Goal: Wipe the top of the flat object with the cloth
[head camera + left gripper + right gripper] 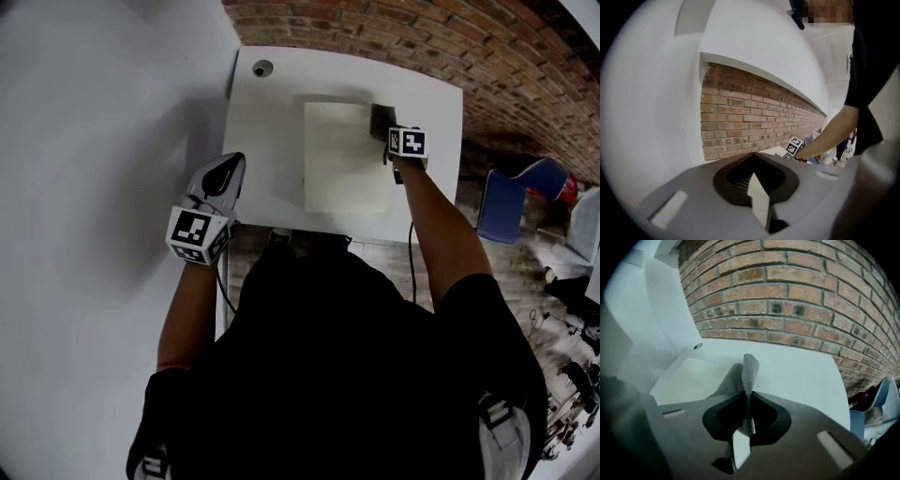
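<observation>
The right gripper (747, 397) has its fingers shut on a grey cloth (749, 369). The cloth stands up between them and drapes down at the far right corner of the pale board (345, 157). The board lies flat in the middle of the white worktop (272, 141). The left gripper (228, 172) hangs over the worktop's left edge, its fingers together and holding nothing.

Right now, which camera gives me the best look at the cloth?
The right gripper view: the cloth stands pinched between the right gripper's jaws, its weave clear. The head view shows it only as a dark patch at the flat object's far right corner. The left gripper view shows none of it.
</observation>
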Tool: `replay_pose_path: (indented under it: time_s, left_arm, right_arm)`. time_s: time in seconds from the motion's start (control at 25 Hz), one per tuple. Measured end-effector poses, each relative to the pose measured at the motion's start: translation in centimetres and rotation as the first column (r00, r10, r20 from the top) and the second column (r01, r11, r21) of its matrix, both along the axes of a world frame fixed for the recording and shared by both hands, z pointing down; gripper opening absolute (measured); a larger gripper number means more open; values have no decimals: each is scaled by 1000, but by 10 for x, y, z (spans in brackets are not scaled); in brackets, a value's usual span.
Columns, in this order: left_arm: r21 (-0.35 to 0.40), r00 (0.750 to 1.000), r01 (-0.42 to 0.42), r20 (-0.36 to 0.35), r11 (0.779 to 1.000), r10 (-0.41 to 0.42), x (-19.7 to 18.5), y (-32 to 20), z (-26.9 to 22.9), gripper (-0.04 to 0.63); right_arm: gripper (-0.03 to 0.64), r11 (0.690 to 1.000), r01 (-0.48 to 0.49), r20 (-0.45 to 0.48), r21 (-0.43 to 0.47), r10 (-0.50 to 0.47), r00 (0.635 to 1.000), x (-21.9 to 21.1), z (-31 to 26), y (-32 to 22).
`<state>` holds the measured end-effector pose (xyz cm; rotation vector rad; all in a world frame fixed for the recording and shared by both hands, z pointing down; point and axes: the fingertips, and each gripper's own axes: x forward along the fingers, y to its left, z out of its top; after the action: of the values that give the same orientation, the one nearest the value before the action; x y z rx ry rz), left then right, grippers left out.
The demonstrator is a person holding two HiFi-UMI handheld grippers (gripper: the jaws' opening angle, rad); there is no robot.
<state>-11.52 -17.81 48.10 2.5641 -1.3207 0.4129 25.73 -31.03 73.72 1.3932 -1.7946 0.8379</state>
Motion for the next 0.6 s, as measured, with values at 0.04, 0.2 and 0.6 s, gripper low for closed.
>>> replay_pose_path:
  time_s: [0.04,0.2,0.6]
  left_arm:
    - [-3,1000,2,1,1000,-2,0,1,1,0]
    - [4,1000,-15,4,1000,15,6,1,-3,0]
    - [30,999,-35,3,999,35,11,3,-10,0]
  right_arm:
    - [12,1000,-3,-2,-1,3,1000,4,0,1]
    - [12,1000,-24,-7,5,24,1000,17,-3,5]
    - [12,976,125,-9,178,-126,992,-23,-59,4]
